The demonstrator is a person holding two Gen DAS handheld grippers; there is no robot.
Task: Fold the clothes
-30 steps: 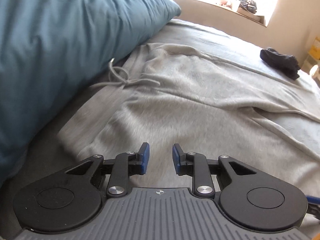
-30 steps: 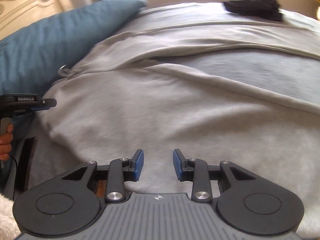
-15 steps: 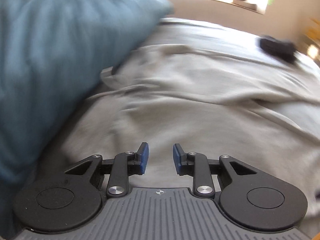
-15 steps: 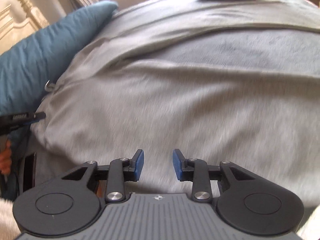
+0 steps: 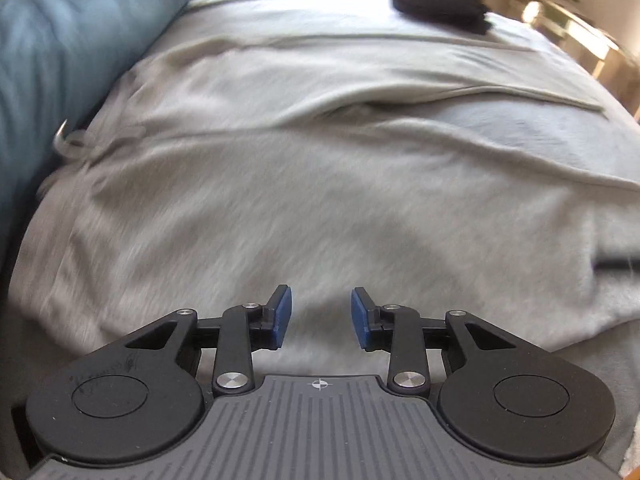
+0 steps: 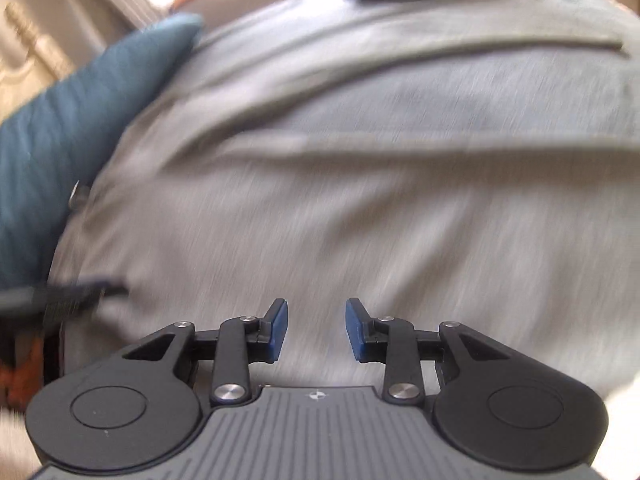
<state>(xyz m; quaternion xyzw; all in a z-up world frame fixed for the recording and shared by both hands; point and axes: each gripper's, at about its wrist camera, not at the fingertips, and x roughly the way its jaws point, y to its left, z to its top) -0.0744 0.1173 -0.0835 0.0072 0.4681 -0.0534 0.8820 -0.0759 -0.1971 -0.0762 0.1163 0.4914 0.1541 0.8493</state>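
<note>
The grey sweatpants [image 5: 320, 184] lie spread flat on the bed, their drawstring [image 5: 74, 142] touching the blue pillow [image 5: 60, 52]. The left gripper [image 5: 321, 317] hovers above the cloth with jaws opening and nothing between them. The right gripper [image 6: 316, 330] also hangs released and empty. A black garment [image 5: 440, 4] lies well apart.

Grey garment [image 5: 320, 200], teal pillow [image 5: 60, 52]
</note>
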